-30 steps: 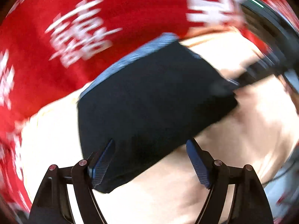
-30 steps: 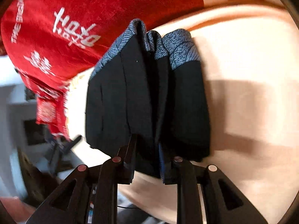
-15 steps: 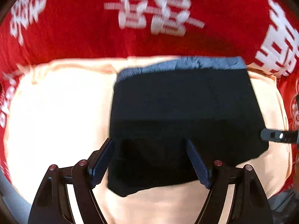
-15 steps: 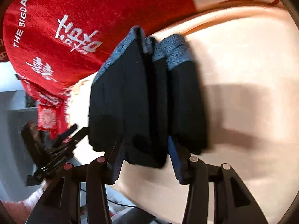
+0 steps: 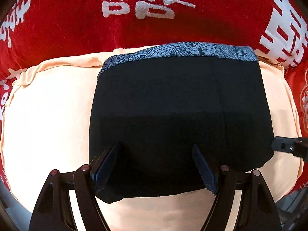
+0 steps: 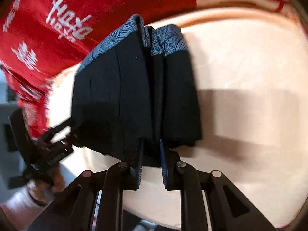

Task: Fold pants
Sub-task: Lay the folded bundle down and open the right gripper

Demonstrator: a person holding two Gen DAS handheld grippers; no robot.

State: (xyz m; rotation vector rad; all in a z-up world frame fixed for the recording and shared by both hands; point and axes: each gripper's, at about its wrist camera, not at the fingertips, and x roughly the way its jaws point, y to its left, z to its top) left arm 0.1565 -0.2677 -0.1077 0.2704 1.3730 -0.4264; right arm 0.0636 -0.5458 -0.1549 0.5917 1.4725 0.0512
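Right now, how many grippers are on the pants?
1. The right gripper pinches the near edge of the folded black pants. The left gripper is open over their near side, gripping nothing; contact underneath may be hidden.

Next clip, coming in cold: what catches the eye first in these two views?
The folded black pants with a blue-grey patterned waistband sit mid-frame on a peach cloth, against a red cloth with white lettering behind. In the left view the left tool hangs open at their near edge. In the right view the right tool has its fingers narrowly spaced around the folded layers' edge.
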